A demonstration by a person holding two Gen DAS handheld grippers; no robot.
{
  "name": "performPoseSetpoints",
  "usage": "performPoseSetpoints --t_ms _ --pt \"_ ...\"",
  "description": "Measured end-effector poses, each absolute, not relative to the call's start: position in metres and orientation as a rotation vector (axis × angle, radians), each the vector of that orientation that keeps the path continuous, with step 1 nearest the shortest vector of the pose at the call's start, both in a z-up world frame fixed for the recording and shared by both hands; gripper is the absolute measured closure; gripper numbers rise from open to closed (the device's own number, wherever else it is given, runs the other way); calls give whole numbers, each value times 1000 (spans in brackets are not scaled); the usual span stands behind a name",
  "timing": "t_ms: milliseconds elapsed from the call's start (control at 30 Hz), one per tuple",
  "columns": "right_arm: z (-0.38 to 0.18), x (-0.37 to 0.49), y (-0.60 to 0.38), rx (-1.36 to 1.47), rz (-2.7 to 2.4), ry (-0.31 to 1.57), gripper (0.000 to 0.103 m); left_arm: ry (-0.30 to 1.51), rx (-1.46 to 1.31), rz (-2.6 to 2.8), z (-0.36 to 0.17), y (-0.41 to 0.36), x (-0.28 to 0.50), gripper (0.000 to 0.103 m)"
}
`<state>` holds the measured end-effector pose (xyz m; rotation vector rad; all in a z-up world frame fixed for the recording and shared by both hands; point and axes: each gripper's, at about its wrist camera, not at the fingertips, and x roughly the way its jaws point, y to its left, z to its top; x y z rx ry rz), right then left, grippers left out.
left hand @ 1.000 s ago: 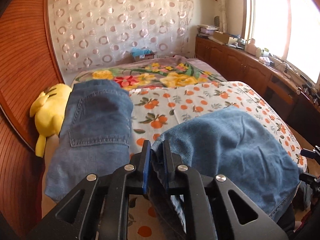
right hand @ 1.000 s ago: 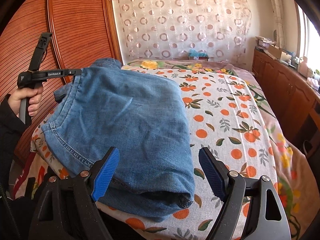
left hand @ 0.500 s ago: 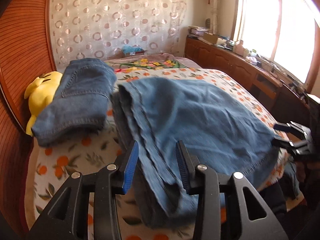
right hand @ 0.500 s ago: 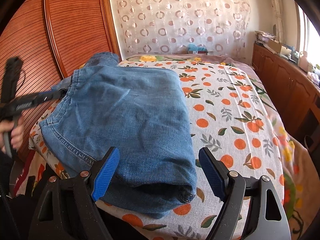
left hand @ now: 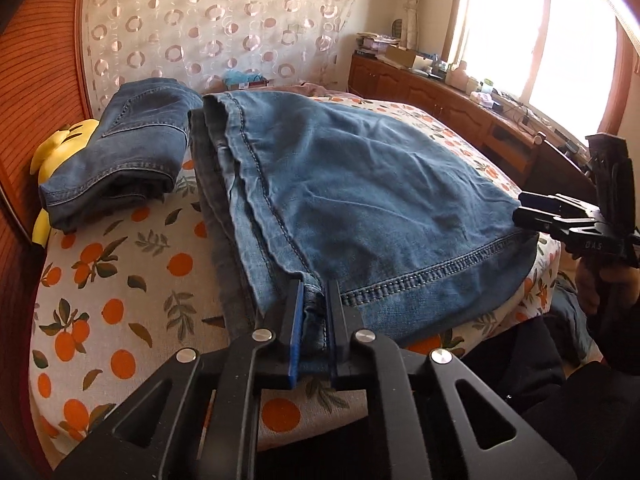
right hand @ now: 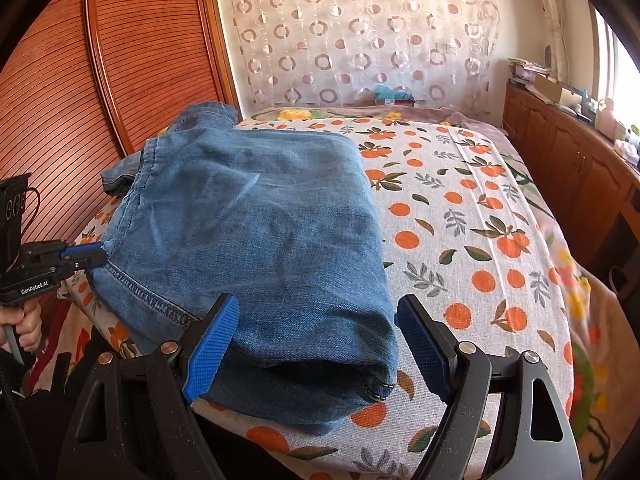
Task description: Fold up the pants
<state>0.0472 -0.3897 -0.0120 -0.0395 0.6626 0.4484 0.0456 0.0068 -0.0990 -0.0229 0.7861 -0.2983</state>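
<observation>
Left gripper (left hand: pixel 313 316): jaws have just been closing and now pinch the hemmed near corner of the jeans (left hand: pixel 360 200); a second ago it held denim raised above the bed, half a second ago the pads stood apart over the cloth.
Right gripper (right hand: pixel 318 344): jaws wide apart, straddling the folded near end of the jeans without pressing it; unchanged from before.
Jeans: mid-blue denim, folded into a broad pad, now lying flat on the orange-print bedsheet (left hand: pixel 120 280) at the bed's near edge, stitched hem toward the camera.
Second pair (left hand: pixel 120 152): darker folded jeans beside them, against a yellow plush toy (left hand: pixel 60 144).
Writing: "GenRobot.AI" on the left gripper's body in the right wrist view.
</observation>
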Motion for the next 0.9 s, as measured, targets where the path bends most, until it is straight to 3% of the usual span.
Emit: performPoseSetpoints --t_ms 500,667,900 --pt "-18 40 -398 -17 441 679 20 783 -16 -264 -96 19 29 93" --pt "-17 36 -401 -18 442 679 20 769 -33 -229 -91 27 31 71" --pt "-16 30 -407 -4 446 685 20 746 -19 -204 -82 32 41 65"
